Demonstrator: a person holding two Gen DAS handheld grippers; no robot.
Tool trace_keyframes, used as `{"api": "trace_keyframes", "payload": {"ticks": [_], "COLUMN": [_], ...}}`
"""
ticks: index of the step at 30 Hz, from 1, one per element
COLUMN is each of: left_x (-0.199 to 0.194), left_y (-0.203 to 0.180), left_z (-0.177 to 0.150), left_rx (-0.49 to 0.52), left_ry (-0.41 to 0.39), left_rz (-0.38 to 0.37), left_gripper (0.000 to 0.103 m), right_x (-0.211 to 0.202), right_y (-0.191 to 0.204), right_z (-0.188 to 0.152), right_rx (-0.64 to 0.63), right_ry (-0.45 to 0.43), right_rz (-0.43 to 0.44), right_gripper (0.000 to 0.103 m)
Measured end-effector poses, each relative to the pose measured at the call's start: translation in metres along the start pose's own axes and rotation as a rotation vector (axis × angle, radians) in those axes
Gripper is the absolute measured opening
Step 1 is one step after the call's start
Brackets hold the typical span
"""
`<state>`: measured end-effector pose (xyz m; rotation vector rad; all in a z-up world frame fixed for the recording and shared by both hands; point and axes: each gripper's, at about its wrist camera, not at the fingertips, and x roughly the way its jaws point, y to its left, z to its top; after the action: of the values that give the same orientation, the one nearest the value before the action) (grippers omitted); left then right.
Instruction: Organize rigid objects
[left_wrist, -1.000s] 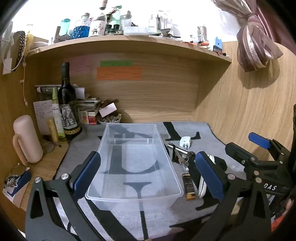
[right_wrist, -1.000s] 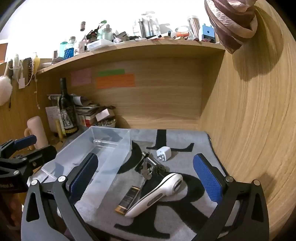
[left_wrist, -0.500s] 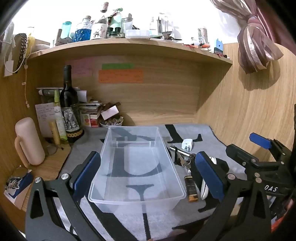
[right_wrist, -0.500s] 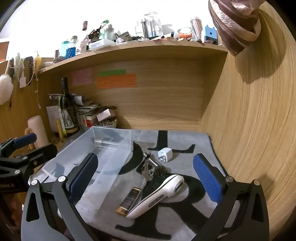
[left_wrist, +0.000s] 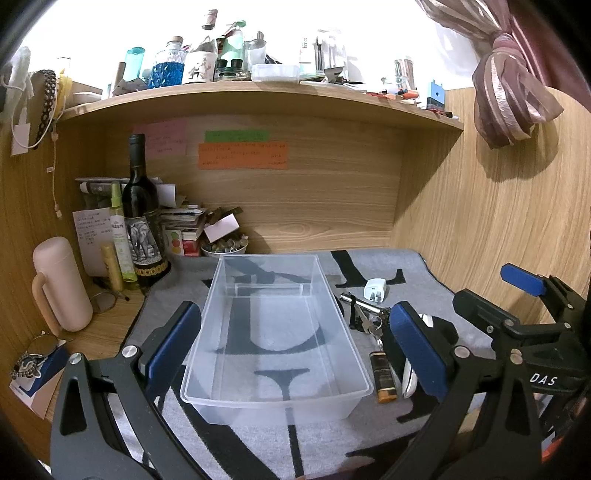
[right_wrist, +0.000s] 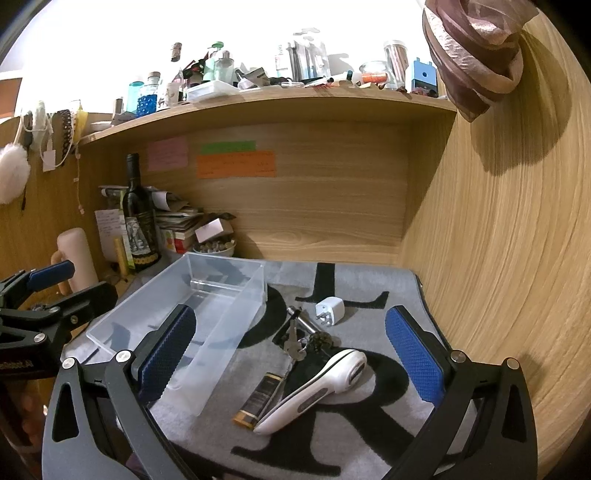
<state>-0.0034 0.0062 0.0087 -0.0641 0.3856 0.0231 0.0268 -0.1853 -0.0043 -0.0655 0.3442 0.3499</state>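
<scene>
A clear plastic bin (left_wrist: 273, 397) (right_wrist: 221, 317) stands empty on the grey patterned mat. To its right lie a white plug adapter (right_wrist: 330, 310) (left_wrist: 375, 289), a bunch of keys with a metal tool (right_wrist: 297, 338) (left_wrist: 364, 314), a small brown and gold tube (right_wrist: 258, 400) (left_wrist: 383, 376), and a white handheld device (right_wrist: 314, 391). My left gripper (left_wrist: 295, 347) is open and empty, held above the bin's near end. My right gripper (right_wrist: 291, 354) is open and empty, held above the loose objects.
A wine bottle (left_wrist: 142, 218), a pink flask (left_wrist: 61, 284), stacked papers and a bowl of small items (left_wrist: 225, 245) crowd the back left. Wooden walls close the back and right. A cluttered shelf (left_wrist: 258, 92) runs overhead. A tied curtain (left_wrist: 513, 92) hangs at the right.
Both grippers have pulled back and risen slightly, so the bin and the loose objects sit a little lower in view. Nothing on the mat has moved.
</scene>
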Motion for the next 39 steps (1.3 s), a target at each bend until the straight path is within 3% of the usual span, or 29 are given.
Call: {"api": "trace_keyframes", "payload": {"ticks": [39], "left_x": [-0.0031], "left_y": [-0.0063], "left_z": [0.0001], "left_rx": [0.013], "left_ry": [-0.017], "left_rz": [-0.002], "left_gripper": [0.103], "right_x": [-0.0031], "right_y": [-0.0004], "right_z": [0.0029], "right_rx": [-0.020], "right_ry": [-0.027], "right_rz": [-0.005], "right_gripper": [0.103]}}
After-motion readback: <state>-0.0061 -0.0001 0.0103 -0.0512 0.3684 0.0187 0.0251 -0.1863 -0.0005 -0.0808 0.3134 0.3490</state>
